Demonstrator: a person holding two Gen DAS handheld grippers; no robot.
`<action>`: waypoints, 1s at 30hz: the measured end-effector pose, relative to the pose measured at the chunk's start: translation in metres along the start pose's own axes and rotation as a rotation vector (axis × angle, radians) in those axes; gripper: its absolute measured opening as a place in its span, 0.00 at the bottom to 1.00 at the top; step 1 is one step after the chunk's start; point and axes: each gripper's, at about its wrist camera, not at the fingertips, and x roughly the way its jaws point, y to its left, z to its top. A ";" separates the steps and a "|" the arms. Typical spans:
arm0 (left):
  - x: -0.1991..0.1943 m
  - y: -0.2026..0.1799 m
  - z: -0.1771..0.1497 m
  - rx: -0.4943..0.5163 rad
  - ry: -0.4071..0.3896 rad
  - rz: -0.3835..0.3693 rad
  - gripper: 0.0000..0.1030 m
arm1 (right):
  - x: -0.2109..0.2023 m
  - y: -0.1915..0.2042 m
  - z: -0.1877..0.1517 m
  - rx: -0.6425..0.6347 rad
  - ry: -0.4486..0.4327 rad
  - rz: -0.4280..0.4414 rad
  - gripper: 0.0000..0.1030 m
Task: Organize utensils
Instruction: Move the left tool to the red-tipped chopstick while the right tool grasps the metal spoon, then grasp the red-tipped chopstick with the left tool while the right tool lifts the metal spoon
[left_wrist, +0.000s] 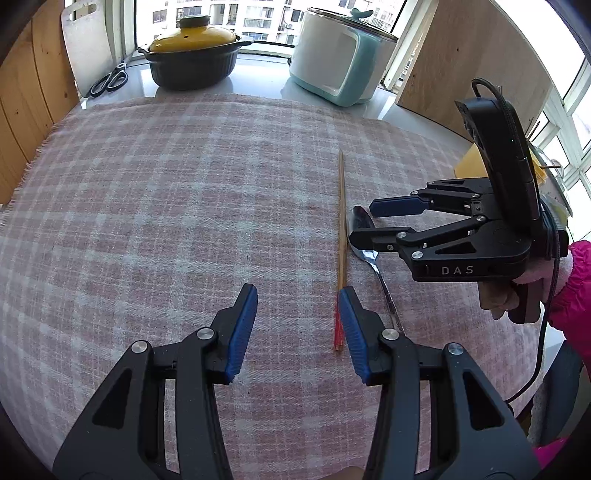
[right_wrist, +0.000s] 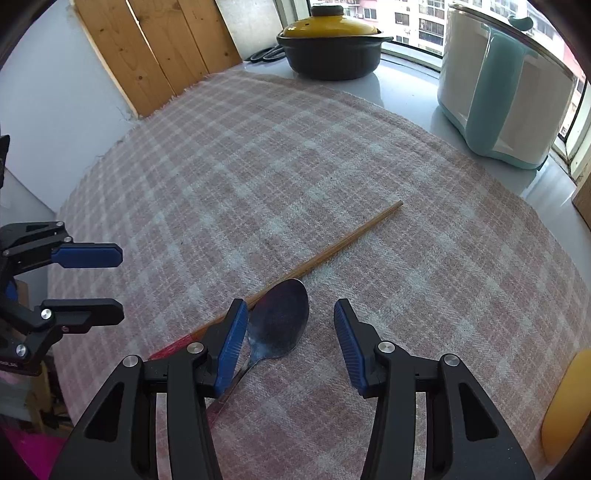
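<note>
I am working on the checked cloth (left_wrist: 177, 206) covering the bench, where the chopsticks (left_wrist: 341, 236) and the spoon (right_wrist: 280, 317) are lying side by side, touching or nearly so, in the right half of the cloth in the left wrist view. I judge that this pairing is the grouping the task is asking for, or the stage just ahead of moving both together. I am holding the left tool (left_wrist: 297, 325) pitched steeply down, low over the cloth, with its jaws partly apart and nothing between them; its right pad is sitting just beside the red end of the chopsticks, which are lying outside the gap. I am holding the right tool (right_wrist: 290, 339) pitched steeply down as well, over the spoon. Its jaws are standing partly apart with the spoon bowl between them; the left pad is sitting just beside the bowl's edge and across the chopsticks, while the right pad is standing well clear, so no grip is formed. The pot (left_wrist: 192, 55) and the white and teal appliance (left_wrist: 340, 55) are standing beyond the cloth, clear of the work.
</note>
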 end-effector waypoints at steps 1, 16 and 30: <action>0.000 0.000 0.000 -0.005 0.000 0.001 0.45 | 0.002 0.001 0.001 -0.008 0.004 -0.009 0.46; 0.011 -0.002 0.008 -0.032 -0.011 -0.015 0.45 | 0.003 0.003 0.001 -0.046 0.012 -0.072 0.13; 0.064 -0.039 0.056 0.042 0.044 -0.050 0.25 | -0.024 -0.039 -0.026 0.153 -0.015 -0.072 0.06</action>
